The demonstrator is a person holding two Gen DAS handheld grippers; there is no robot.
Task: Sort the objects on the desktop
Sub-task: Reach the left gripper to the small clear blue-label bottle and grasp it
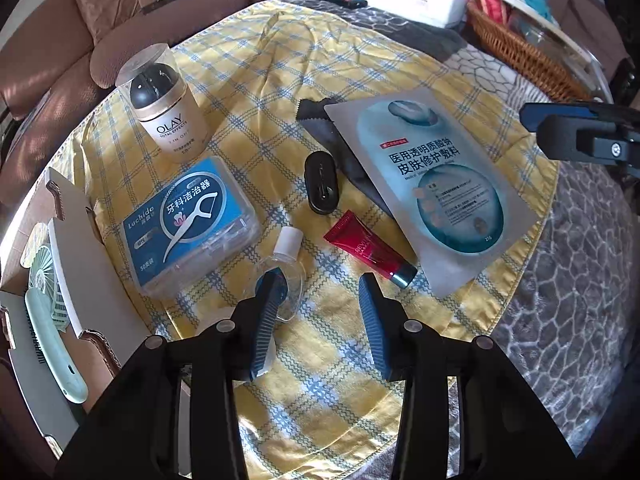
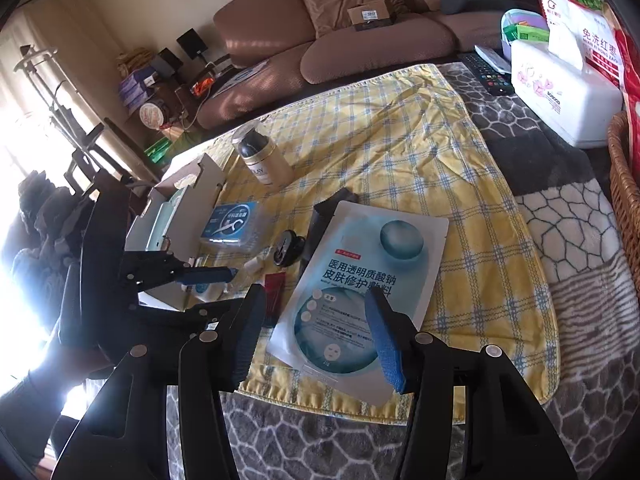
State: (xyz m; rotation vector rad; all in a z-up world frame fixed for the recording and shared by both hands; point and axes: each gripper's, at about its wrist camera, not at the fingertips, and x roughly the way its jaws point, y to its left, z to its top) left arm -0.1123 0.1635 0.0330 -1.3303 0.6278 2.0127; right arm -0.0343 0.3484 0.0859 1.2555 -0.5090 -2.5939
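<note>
We find the left tool (image 1: 320,280) pointing down over the near part of the yellow checked cloth (image 1: 360,60), its jaws partly spread and pinching nothing. Its left finger (image 1: 268,320) overlaps the small clear bottle (image 1: 289,264) with a white cap; we cannot tell whether they touch. The right tool (image 2: 316,300) hangs above the lower half of the face-mask sachet (image 2: 360,264), jaws apart, nothing between the pads.

On the cloth we note:
- an Olay jar (image 1: 168,116), upright, at the far left;
- a blue floss-pick box (image 1: 188,220) lying flat just in front of the jar;
- a black oval case (image 1: 321,182) near the middle;
- a red tube (image 1: 368,250) beside the sachet's near-left edge;
- a dark cloth (image 1: 316,114) partly under the sachet.

At the left edge of the worktop an open cardboard box (image 1: 76,248) holds a pale green handheld fan (image 1: 52,320).
</note>
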